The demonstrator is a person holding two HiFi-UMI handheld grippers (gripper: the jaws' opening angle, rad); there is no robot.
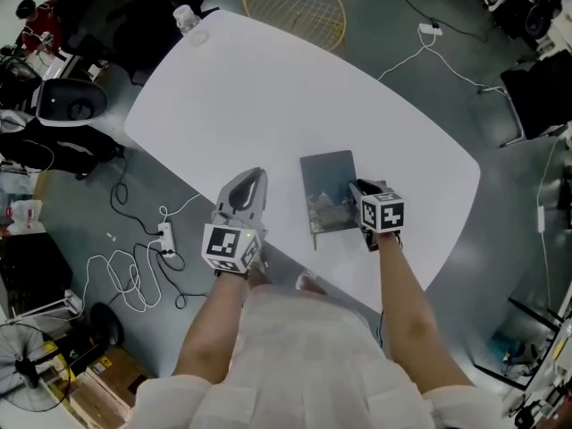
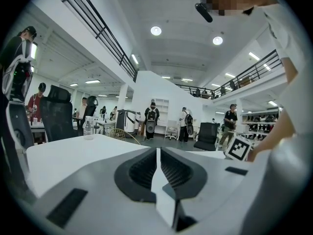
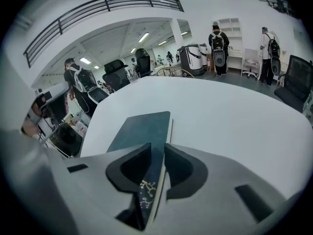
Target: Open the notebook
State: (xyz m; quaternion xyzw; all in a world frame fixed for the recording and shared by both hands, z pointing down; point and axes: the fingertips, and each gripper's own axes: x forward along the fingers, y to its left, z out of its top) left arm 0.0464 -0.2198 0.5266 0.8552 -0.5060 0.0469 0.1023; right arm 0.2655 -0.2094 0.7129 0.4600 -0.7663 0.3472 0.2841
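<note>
A dark teal notebook [image 1: 329, 181] lies closed on the white table [image 1: 268, 88], near its front edge. My right gripper [image 1: 357, 189] sits at the notebook's near right corner. In the right gripper view the notebook [image 3: 142, 131] runs away from me, and its cover and page edge fill the narrow gap of my right gripper [image 3: 157, 148], whose pads press on it. My left gripper [image 1: 253, 175] rests to the left of the notebook, apart from it, with its jaws together and nothing held. The left gripper [image 2: 157, 151] points level across the table.
A clear bottle [image 1: 185, 16] stands at the table's far left corner. A yellow wire chair [image 1: 295, 7] is beyond the table. Black chairs [image 1: 67, 101] and a power strip with cables [image 1: 165, 238] lie on the floor at the left. People walk in the hall behind.
</note>
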